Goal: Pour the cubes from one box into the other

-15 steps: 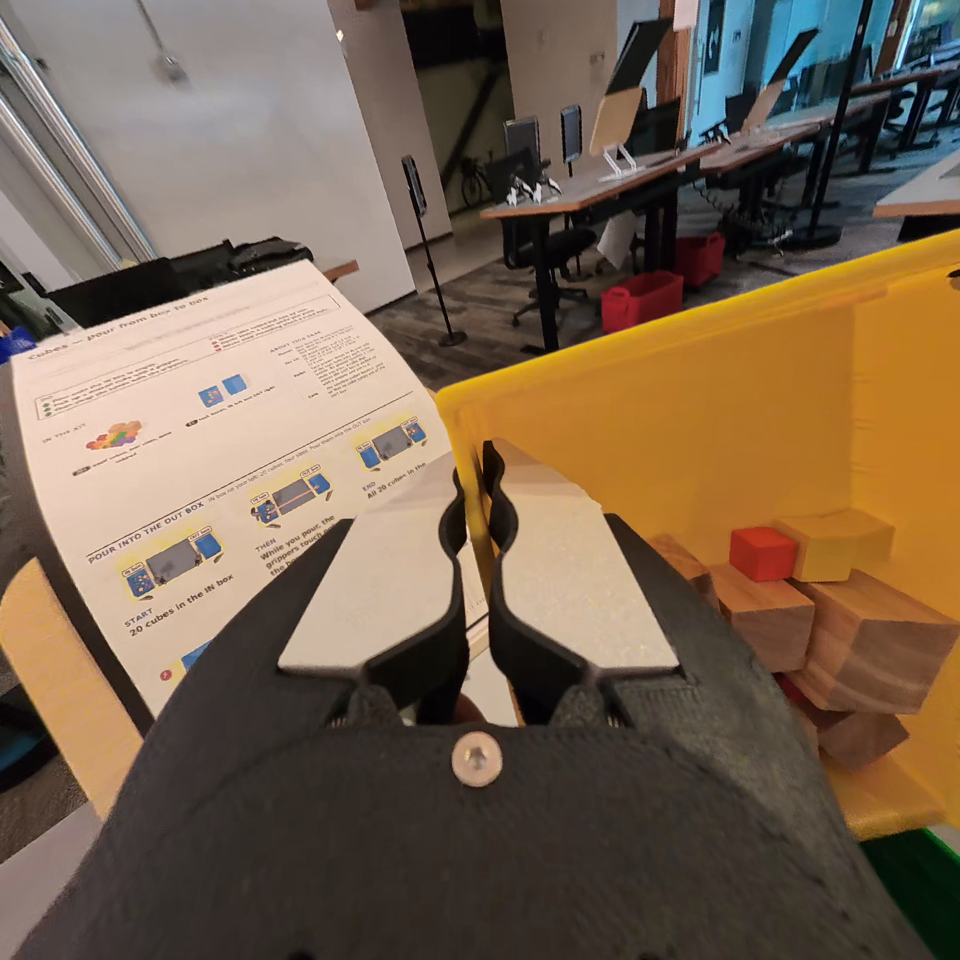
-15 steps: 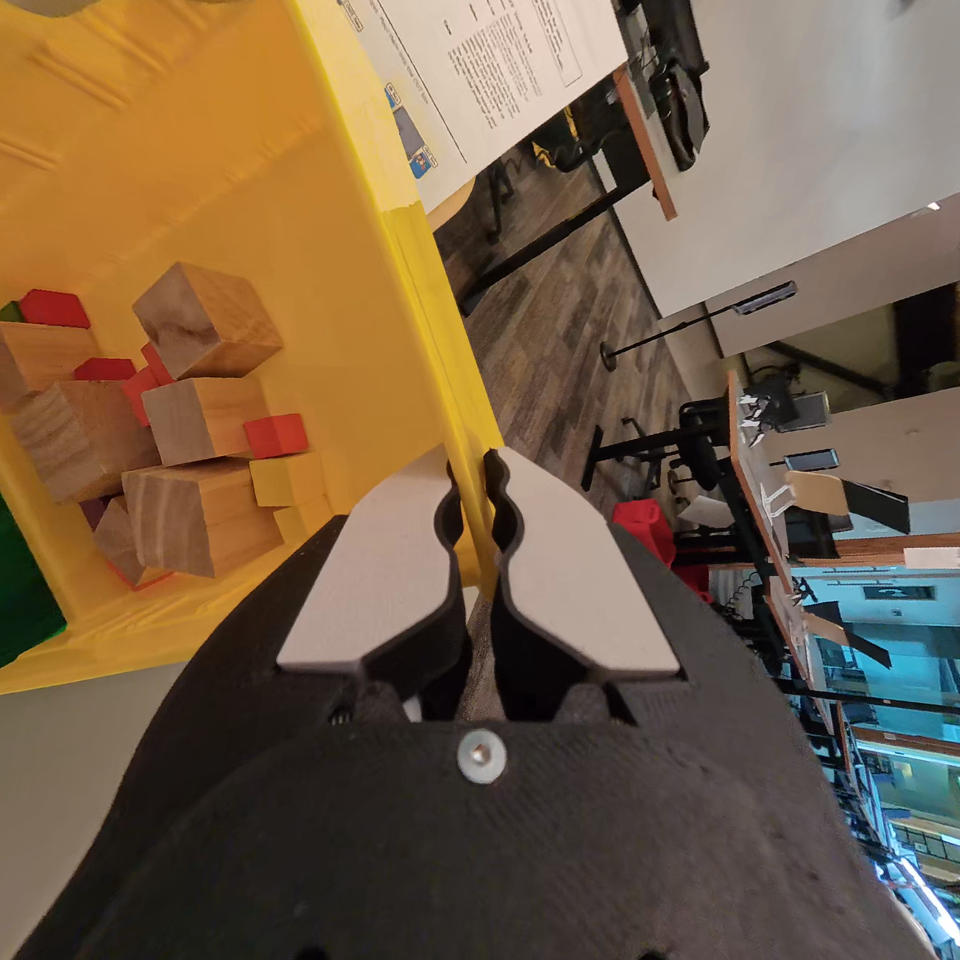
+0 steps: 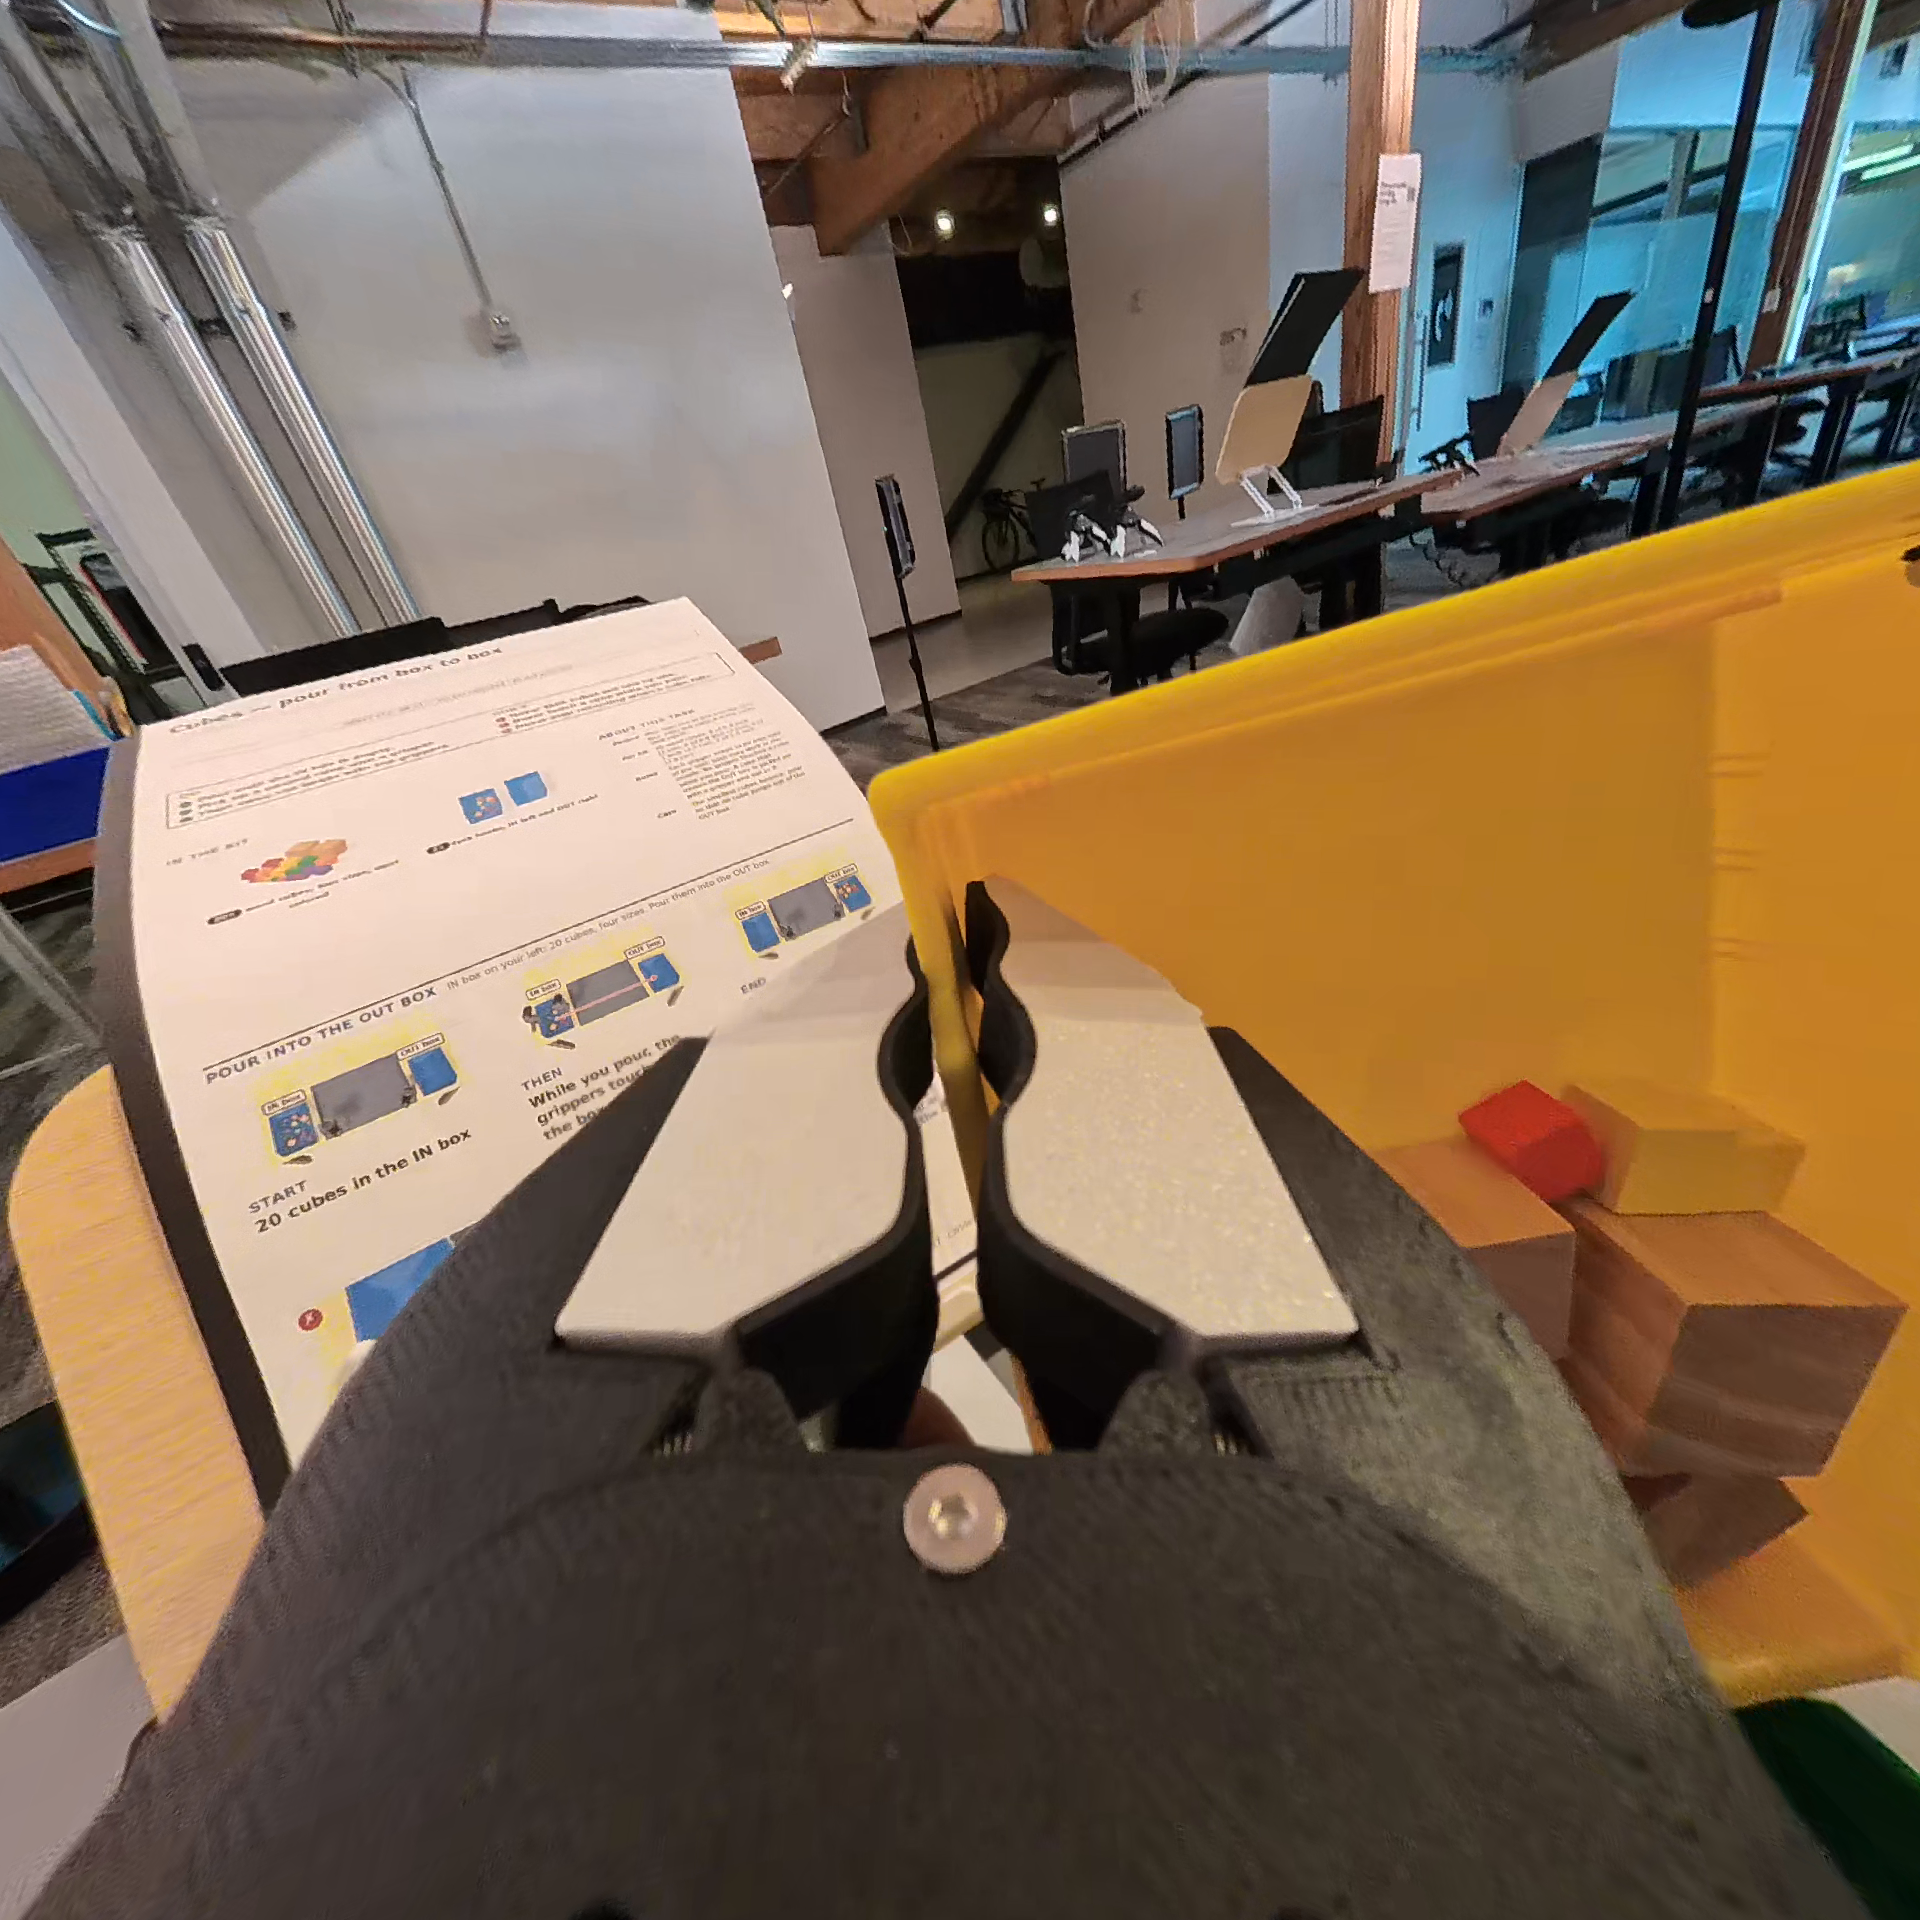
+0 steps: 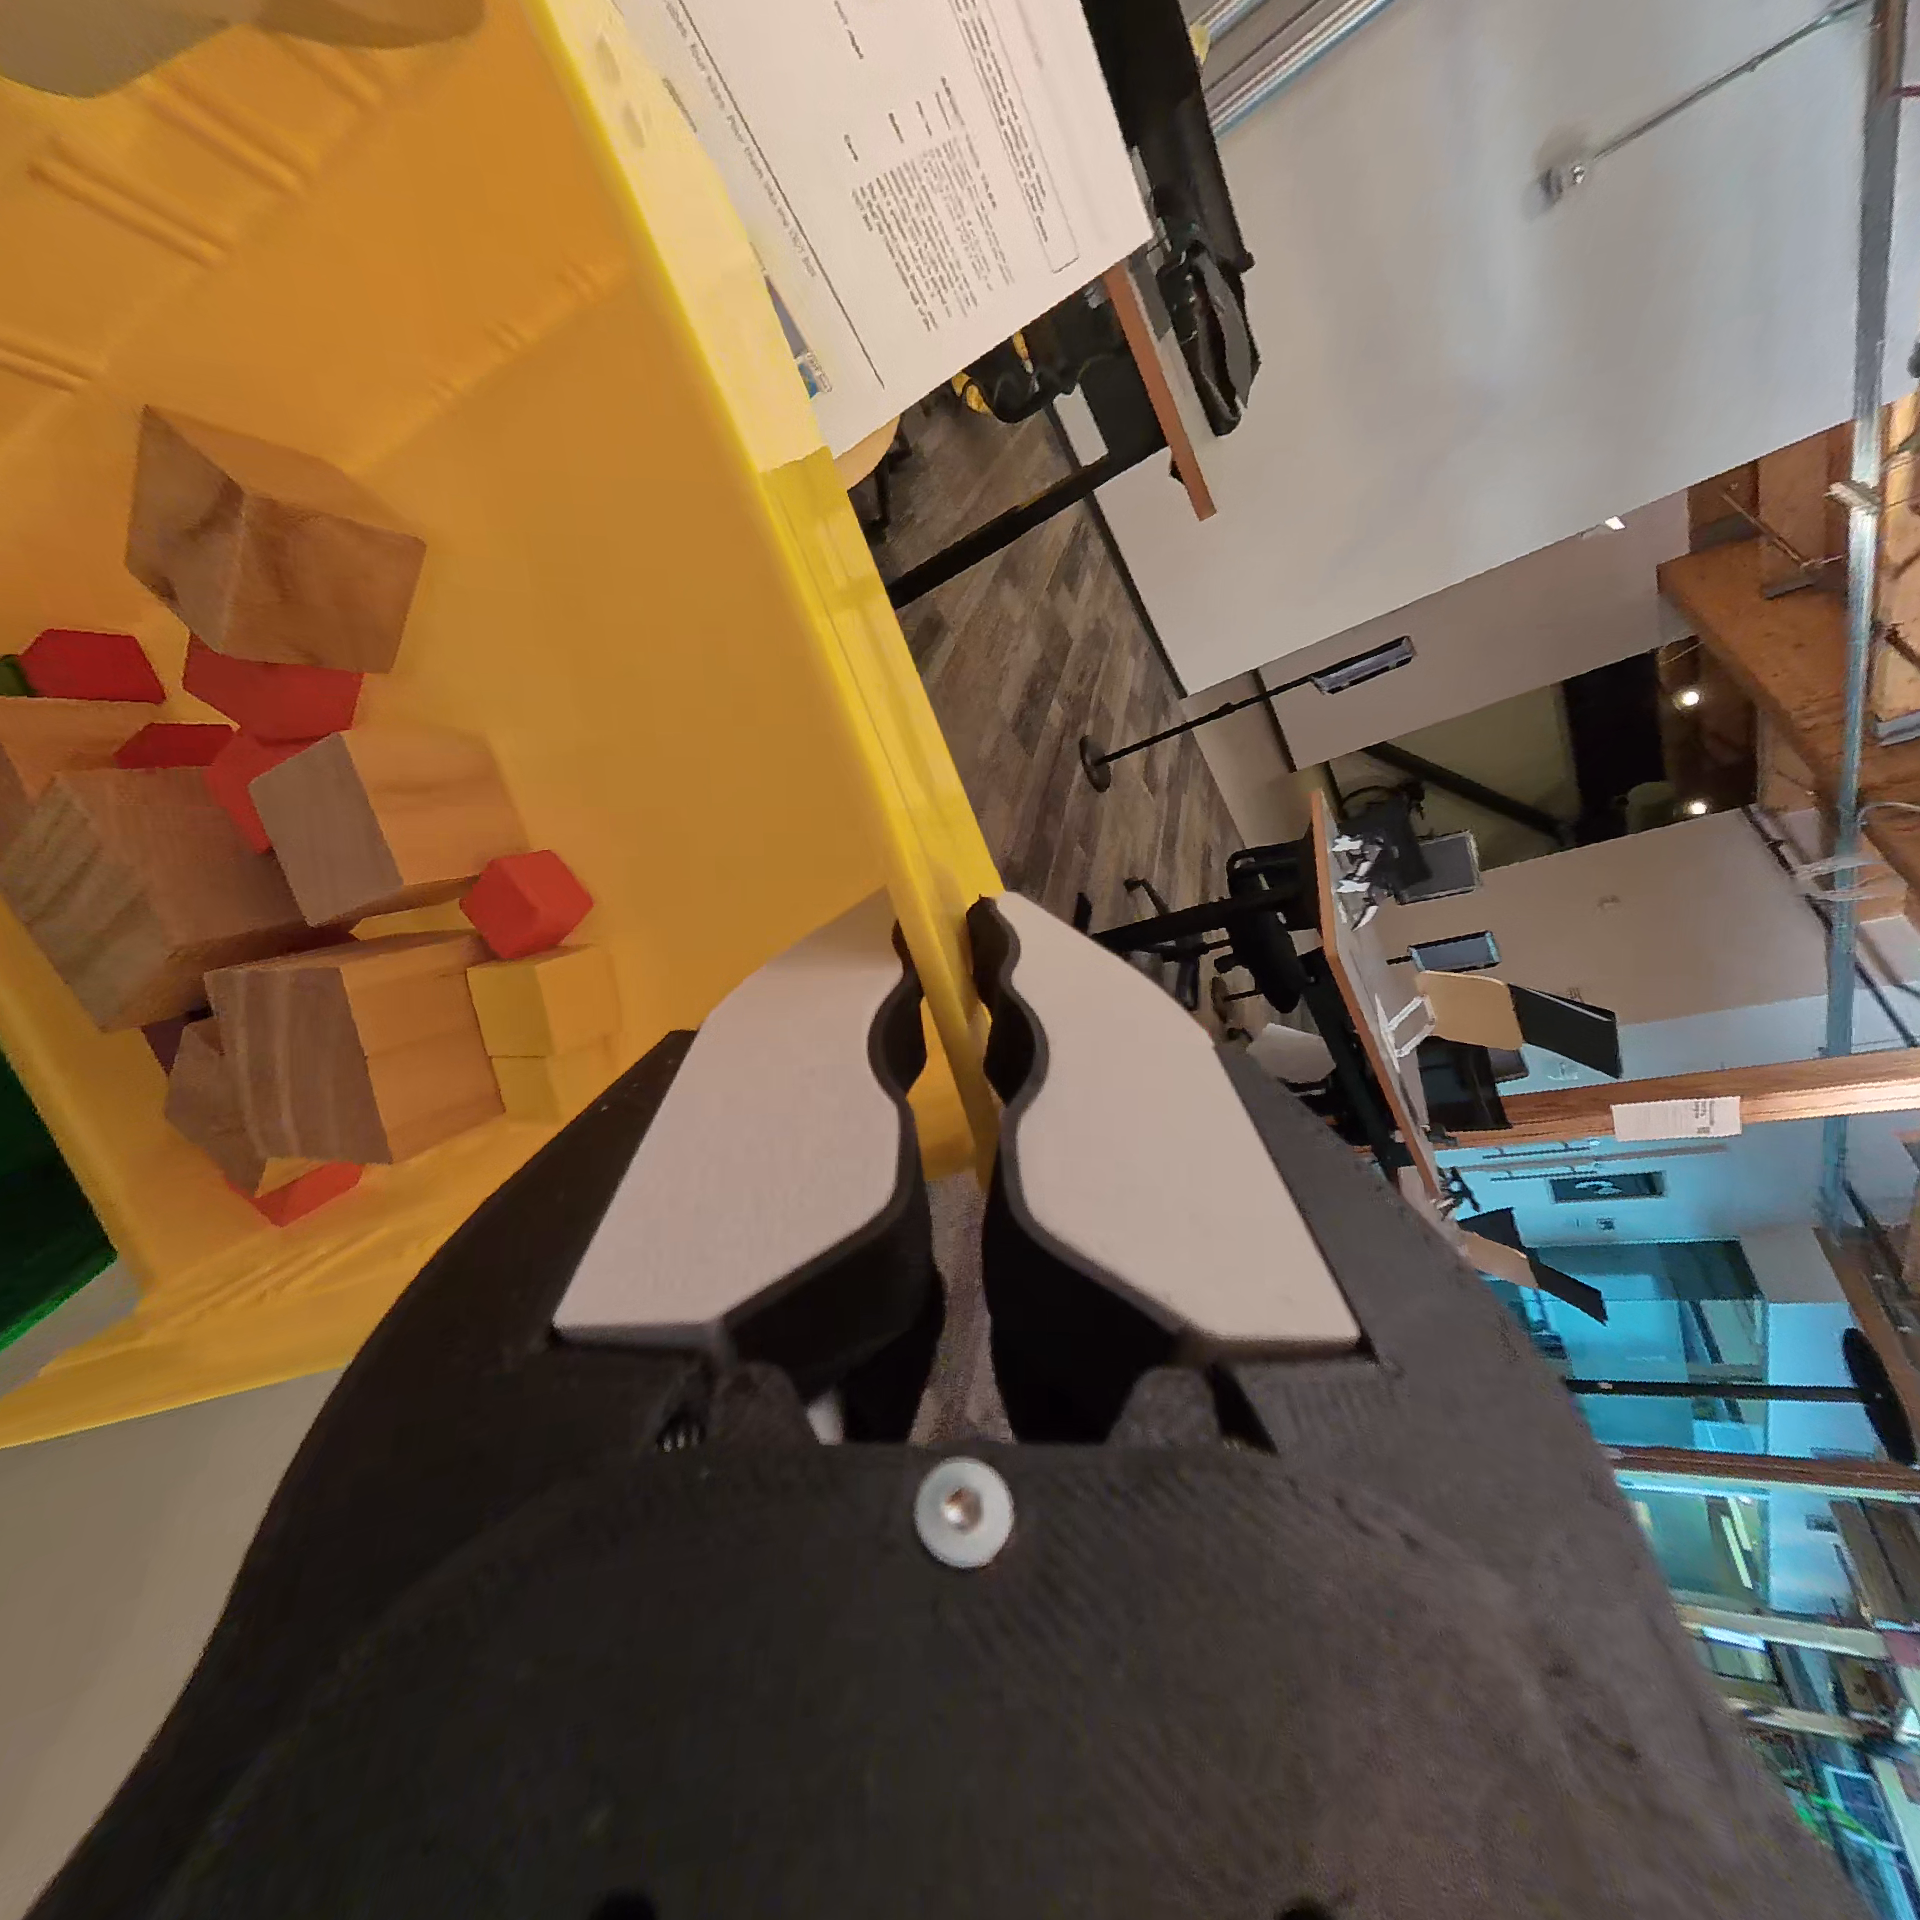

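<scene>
A yellow box (image 3: 1403, 831) is lifted and tilted, with each gripper shut on one of its walls. My left gripper (image 3: 940, 914) clamps the box's near-left wall. My right gripper (image 4: 940, 925) clamps another wall of the yellow box (image 4: 540, 499). Several wooden, red and yellow cubes (image 3: 1704, 1309) lie piled against the low side of the box; in the right wrist view the cubes (image 4: 312, 914) are heaped at the left. A green box (image 4: 31, 1226) shows as a dark green edge below the yellow one, also at the bottom right of the left wrist view (image 3: 1839, 1808).
A printed instruction sheet (image 3: 447, 935) on a dark board lies on the wooden table (image 3: 94, 1351) left of the box. The other gripper's pale finger (image 4: 260, 31) shows at the top left of the right wrist view. Desks and chairs (image 3: 1247, 561) stand far behind.
The yellow box has tipped further and both wrist views have swung upward. The cubes have slid and shifted toward the low side.
</scene>
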Tool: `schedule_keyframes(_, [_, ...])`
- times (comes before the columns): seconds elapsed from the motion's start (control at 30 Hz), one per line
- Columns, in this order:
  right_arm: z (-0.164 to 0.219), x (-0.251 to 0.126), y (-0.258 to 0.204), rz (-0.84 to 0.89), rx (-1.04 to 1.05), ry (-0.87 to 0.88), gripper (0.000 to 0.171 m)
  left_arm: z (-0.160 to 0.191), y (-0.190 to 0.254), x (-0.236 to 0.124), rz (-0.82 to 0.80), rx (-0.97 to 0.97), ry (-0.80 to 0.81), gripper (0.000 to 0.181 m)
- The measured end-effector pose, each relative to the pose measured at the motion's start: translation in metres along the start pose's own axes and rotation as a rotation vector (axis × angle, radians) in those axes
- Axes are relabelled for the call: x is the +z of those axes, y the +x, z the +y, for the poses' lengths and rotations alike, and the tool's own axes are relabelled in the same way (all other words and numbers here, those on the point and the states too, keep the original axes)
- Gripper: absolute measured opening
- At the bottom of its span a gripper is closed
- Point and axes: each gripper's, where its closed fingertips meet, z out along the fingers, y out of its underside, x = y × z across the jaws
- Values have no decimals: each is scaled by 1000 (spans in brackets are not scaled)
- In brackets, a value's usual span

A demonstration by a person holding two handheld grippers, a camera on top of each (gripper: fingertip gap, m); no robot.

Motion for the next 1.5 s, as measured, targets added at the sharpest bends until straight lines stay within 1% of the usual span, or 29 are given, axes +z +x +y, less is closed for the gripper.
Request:
schedule_keyframes(0.27, [-7,-11,-4,89,-48,46,2,-2,-1,-13,-26,16,89,3])
schedule_keyframes(0.4, [-11,-16,-9,106,-65,61,2,0,-3,-19,-35,-4,114,3])
schedule_keyframes(0.63, [-21,-33,-16,162,-90,98,1,-6,-6,-37,-62,-21,188,3])
schedule_keyframes(0.93, [-24,-40,-28,194,-116,115,1,0,-7,-49,-74,-44,220,3])
schedule_keyframes(1.5, [-26,-48,-33,229,-143,131,1,1,-6,-56,-91,-71,271,2])
